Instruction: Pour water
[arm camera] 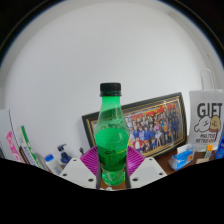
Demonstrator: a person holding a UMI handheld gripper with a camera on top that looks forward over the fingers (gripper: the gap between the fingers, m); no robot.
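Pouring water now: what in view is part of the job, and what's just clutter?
Job: green bottle, cap on, upright between the gripper fingers.

Clutter: framed group photo behind it, white box with lettering, small items beside the fingers.

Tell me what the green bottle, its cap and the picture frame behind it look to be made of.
Green bottle: apparently clear, glossy green plastic; light shines through it and its body is moulded with ridges. It stands between the fingers; whether both press on it is unclear.
Cap: probably matt black plastic, ribbed like a screw top.
Picture frame: dark reddish-brown, likely wood or wood-look, hard to tell.
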